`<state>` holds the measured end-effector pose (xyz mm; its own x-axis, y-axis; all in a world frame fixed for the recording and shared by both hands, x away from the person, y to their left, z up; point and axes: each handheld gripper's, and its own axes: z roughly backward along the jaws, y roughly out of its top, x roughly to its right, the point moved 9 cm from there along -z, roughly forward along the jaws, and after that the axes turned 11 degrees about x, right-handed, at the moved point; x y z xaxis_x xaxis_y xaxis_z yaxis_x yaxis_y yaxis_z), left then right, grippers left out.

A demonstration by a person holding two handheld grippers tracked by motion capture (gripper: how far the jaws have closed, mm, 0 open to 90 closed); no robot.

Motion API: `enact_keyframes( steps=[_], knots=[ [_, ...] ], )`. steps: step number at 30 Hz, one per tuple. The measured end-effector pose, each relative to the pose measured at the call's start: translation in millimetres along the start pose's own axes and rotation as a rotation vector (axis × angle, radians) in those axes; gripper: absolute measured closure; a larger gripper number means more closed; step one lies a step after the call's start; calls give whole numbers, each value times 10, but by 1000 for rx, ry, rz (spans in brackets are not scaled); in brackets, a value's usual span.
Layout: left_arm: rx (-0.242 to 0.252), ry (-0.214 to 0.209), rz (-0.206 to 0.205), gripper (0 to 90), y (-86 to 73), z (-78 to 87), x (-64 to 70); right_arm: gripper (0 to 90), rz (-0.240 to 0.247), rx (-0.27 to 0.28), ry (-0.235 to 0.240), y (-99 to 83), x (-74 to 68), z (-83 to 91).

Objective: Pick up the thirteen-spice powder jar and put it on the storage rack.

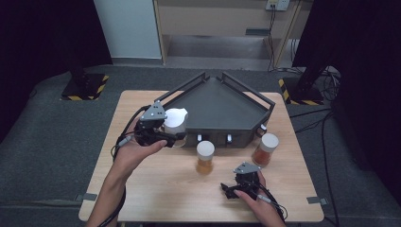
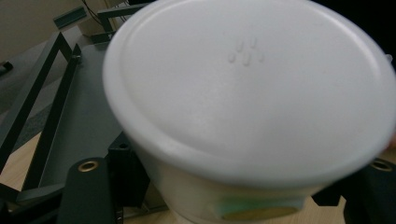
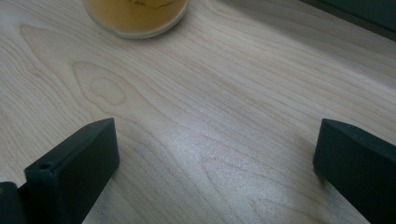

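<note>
The left gripper point(image 1: 171, 137) holds a white-lidded jar point(image 1: 175, 122). Its two black jaws sit one on each side of the jar and press on it, just under the lid. In the left gripper view the white lid point(image 2: 247, 88) is very close and big, and a bit of green and yellow label shows low on the jar. The jar is lifted and tipped a little, right at the front left corner of the dark tray point(image 1: 222, 106). You cannot tell if the jar touches the tray.

The right gripper point(image 1: 230, 190) rests low over the wooden table point(image 1: 156, 189), well in front of the tray. Its jaws are spread wide apart. Nothing is between them but bare wood, as the right gripper view shows. That gripper grasps nothing.

A jar of yellow powder point(image 1: 205, 157) stands on the table just in front of the tray, between the two grippers. Its round bottom point(image 3: 136, 16) shows at the top of the right gripper view, apart from the jaws. A jar of orange powder point(image 1: 265, 149) stands near the front right corner of the tray. Both have white lids and stand upright.
</note>
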<state>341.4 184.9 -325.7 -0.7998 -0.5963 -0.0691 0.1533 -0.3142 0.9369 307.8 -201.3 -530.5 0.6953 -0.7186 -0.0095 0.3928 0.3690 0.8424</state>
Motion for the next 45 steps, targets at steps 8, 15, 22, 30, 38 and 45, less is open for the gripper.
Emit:
enact_keyframes(
  steps=[8, 15, 22, 30, 38, 45],
  knots=[
    [-1, -4, -18, 293, 81, -82, -29, 4, -1, 0, 0, 0, -1, 0],
    [-15, -10, -41, 293, 189, -169, -83, 4, 0, 0, 1, -1, 2, 1],
    [-12, -11, -42, 293, 248, -268, -182, 4, -1, -1, 4, 0, 3, 3],
    [-15, -17, -47, 293, 296, -410, -274, 4, -2, -1, 3, 1, 2, 3],
    [-21, -2, -37, 293, 270, -530, -394, 4, 0, 0, 3, 0, 4, 3],
    [-22, 9, -40, 293, 269, -628, -518, 4, 1, 0, 3, 0, 4, 3]
  ],
)
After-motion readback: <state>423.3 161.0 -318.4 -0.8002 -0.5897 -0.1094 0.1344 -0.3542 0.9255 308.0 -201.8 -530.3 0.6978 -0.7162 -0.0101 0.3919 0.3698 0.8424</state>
